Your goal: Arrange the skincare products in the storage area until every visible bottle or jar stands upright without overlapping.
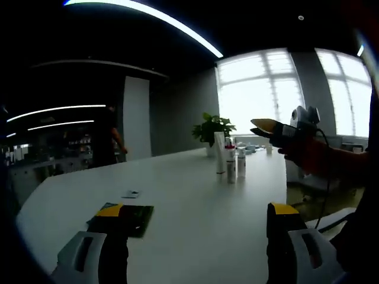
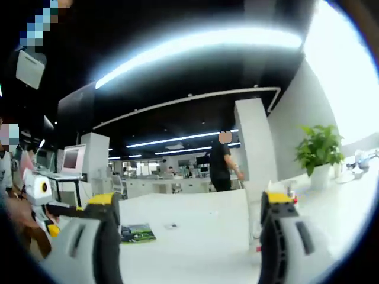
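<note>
Counter point(image 1: 177, 207) is spanning the left gripper view, white and broad. Potted plant point(image 1: 211, 131) is standing at its far edge. Skincare bottles point(image 1: 230, 157) are standing upright near it, clustered closely. Left tool point(image 1: 195, 242) is gaping wide, holding nothing. Right tool point(image 2: 189, 236) is likewise gaping wide, unloaded.

I see a dim office ahead of the hand-held gripper: a white bench point(image 1: 177, 201) running forward, a potted plant point(image 1: 212, 131) at its far end, bright windows point(image 1: 260, 94) beyond to the right. Curved ceiling light strips point(image 1: 148, 18) arc overhead. A white pillar point(image 2: 253, 142) stands further back, desks with monitors point(image 2: 72, 158) to the left.
</note>
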Demonstrator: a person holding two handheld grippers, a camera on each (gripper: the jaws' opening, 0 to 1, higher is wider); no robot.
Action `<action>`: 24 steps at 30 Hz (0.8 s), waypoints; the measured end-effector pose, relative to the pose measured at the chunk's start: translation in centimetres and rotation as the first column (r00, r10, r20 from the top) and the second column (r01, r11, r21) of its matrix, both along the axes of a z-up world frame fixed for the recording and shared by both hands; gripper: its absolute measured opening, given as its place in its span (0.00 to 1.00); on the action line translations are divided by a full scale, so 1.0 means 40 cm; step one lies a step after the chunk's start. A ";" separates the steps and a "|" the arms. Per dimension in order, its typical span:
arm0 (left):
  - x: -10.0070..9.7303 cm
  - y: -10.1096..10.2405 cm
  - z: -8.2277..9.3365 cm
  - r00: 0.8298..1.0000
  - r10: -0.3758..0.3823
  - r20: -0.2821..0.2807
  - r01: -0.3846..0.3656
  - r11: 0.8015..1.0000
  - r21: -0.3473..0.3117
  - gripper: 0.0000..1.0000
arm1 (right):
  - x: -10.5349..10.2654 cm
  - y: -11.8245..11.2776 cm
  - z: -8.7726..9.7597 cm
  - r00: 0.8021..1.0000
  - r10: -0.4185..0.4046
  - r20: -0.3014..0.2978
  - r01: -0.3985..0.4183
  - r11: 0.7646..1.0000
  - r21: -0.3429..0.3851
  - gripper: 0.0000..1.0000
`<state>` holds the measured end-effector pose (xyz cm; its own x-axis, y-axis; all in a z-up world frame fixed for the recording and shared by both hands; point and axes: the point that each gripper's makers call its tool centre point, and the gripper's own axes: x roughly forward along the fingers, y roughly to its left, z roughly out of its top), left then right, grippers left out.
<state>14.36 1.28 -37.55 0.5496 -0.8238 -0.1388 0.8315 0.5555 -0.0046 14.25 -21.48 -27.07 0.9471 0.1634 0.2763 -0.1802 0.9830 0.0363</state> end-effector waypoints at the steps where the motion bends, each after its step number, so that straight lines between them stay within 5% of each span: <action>1: -0.006 0.003 -0.002 1.000 0.002 0.001 -0.002 1.000 0.004 0.99 | -0.001 0.008 -0.002 1.000 0.004 -0.003 -0.004 1.000 0.000 1.00; 9: -0.018 0.008 -0.004 1.000 0.008 0.002 -0.008 1.000 -0.010 0.99 | -0.003 0.052 -0.007 0.999 0.041 -0.022 -0.041 0.999 -0.027 1.00; 24: 0.019 0.030 -0.030 0.998 0.054 -0.024 -0.055 0.999 -0.005 0.99 | 0.078 0.150 -0.059 0.983 0.159 -0.095 -0.163 0.986 -0.039 1.00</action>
